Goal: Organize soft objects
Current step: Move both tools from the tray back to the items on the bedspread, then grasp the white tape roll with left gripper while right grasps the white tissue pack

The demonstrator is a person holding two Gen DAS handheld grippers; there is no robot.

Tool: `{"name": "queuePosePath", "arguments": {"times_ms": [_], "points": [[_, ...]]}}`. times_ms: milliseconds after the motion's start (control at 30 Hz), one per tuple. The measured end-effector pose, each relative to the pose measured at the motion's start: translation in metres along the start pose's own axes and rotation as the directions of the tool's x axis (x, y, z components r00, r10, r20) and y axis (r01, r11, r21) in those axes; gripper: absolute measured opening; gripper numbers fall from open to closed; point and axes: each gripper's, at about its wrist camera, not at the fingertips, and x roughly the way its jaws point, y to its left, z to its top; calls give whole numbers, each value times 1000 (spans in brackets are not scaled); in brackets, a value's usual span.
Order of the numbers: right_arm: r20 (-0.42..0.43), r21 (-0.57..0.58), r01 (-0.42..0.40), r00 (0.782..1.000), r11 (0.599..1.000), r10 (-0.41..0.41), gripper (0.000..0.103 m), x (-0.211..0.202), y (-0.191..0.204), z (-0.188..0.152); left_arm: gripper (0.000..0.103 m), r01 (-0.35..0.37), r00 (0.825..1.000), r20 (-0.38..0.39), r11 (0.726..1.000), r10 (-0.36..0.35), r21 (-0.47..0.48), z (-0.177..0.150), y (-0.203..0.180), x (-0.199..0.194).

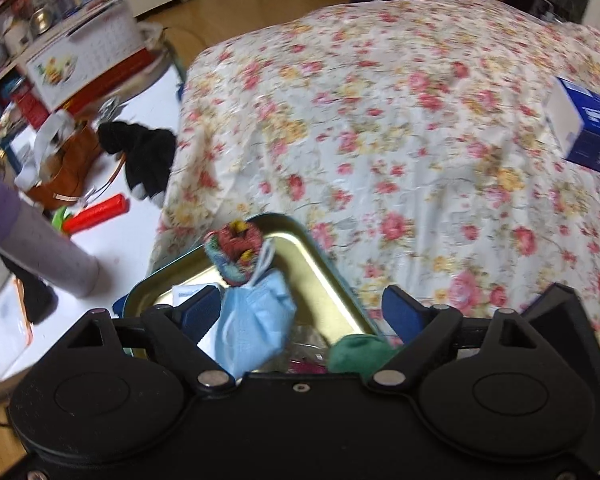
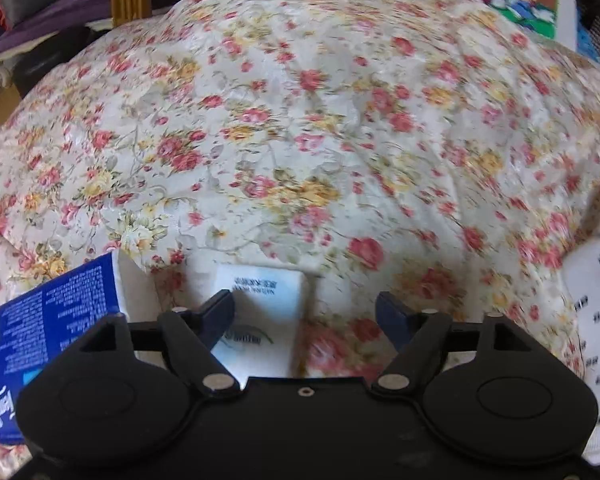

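In the left wrist view, a metal tin (image 1: 320, 256) with a gold inside lies on the floral bedspread (image 1: 400, 140). In it are a light blue face mask (image 1: 256, 324), a red patterned cloth bundle (image 1: 236, 252) and a green cloth (image 1: 356, 354). My left gripper (image 1: 304, 312) is open just above the tin, with the mask between the fingers but not gripped. In the right wrist view, my right gripper (image 2: 306, 312) is open above a white tissue pack (image 2: 260, 312) on the bedspread (image 2: 300, 120); its left finger lies over the pack.
A blue and white box (image 1: 584, 128) lies on the bed at the right; it also shows in the right wrist view (image 2: 48, 340). A white table at the left holds a purple bottle (image 1: 32, 236), a red stick (image 1: 96, 212), a black soft toy (image 1: 140, 156) and a brown bag (image 1: 72, 164). A white dotted cloth (image 2: 596, 320) lies at the right.
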Motion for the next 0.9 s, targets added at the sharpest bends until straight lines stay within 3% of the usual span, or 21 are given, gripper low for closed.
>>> {"name": "queuePosePath", "arguments": {"times_ms": [233,367,433,533,667,900], "points": [[-16,-100,-13,1000,995,11,81,17,20,10,85,56,998,-18,996,-55,65,14,-27,-21],[-98,-45,-46,994,998,42,81,30,7,16,85,41,999,-13,991,-40,129,21,-46,-33],[-147,1,-88,985,996,87,72,36,-5,17,85,42,999,-12,986,-41,160,24,-55,-38],[-143,-21,-90,986,996,86,56,30,-16,13,85,62,998,-22,978,-59,201,27,-69,-47],[-163,-65,-107,982,992,95,46,17,-31,-6,85,91,996,-36,966,-85,243,30,-90,-60],[-241,-117,-175,960,978,143,40,-14,-52,-58,85,137,991,-47,936,-129,325,39,-138,-84]]}}
